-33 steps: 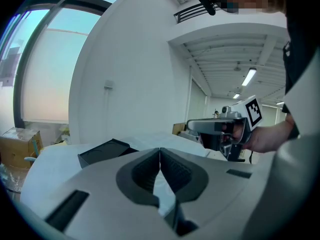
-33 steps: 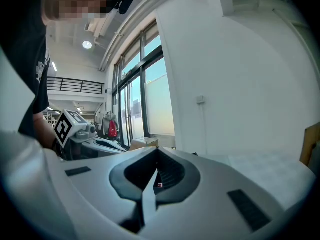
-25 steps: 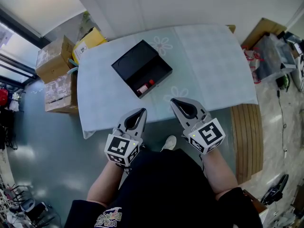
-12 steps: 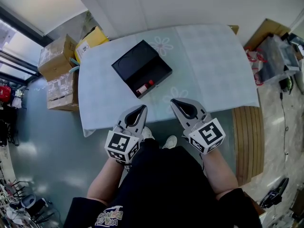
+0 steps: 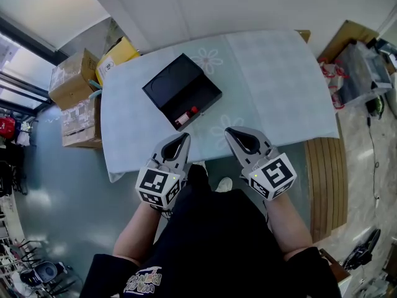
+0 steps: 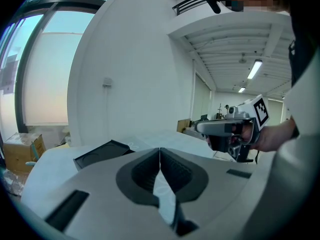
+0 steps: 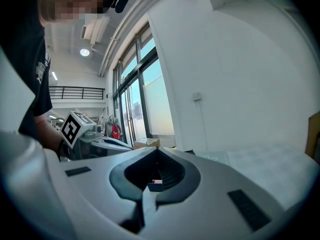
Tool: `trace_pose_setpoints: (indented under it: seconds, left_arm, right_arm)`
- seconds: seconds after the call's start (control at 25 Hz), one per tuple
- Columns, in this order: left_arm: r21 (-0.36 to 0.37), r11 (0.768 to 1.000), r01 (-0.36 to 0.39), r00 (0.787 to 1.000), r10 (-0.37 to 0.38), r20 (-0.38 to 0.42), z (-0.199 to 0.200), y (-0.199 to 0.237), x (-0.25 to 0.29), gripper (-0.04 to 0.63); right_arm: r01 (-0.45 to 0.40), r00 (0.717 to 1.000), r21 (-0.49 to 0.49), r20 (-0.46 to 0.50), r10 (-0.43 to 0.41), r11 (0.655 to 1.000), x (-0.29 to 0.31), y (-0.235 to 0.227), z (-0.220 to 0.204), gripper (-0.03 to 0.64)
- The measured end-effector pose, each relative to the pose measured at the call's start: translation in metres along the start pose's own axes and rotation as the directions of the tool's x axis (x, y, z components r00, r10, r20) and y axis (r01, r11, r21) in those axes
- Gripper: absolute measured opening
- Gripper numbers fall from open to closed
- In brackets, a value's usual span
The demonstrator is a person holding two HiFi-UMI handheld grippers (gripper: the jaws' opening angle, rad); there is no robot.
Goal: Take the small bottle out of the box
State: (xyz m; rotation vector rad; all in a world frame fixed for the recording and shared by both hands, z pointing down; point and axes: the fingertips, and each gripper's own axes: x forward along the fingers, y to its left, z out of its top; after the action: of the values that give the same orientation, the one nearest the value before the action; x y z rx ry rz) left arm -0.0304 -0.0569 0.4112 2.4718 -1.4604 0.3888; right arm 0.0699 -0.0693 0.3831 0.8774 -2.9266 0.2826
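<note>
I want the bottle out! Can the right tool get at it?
Probably yes: the box lies open, the bottle bare inside, nothing between it and the right tool, whose jaws are shut.

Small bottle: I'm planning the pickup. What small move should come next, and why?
Probably open the left tool. Its jaws are together, and the small bottle lies just ahead of it, in the near corner of the black box, nearer to it than to the other tool.
</note>
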Motion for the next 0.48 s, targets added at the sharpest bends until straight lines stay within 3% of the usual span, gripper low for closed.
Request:
trace_pose_setpoints:
  seconds: [0.48]
  left_arm:
    - [0.028,0.998,0.049,0.999,-0.049,-0.012,0.007,0.017,0.034,0.029]
  right_arm:
    - [0.050,0.999,0.022,0.006,-0.050,0.999,0.012,-0.022,-0.003,0.021]
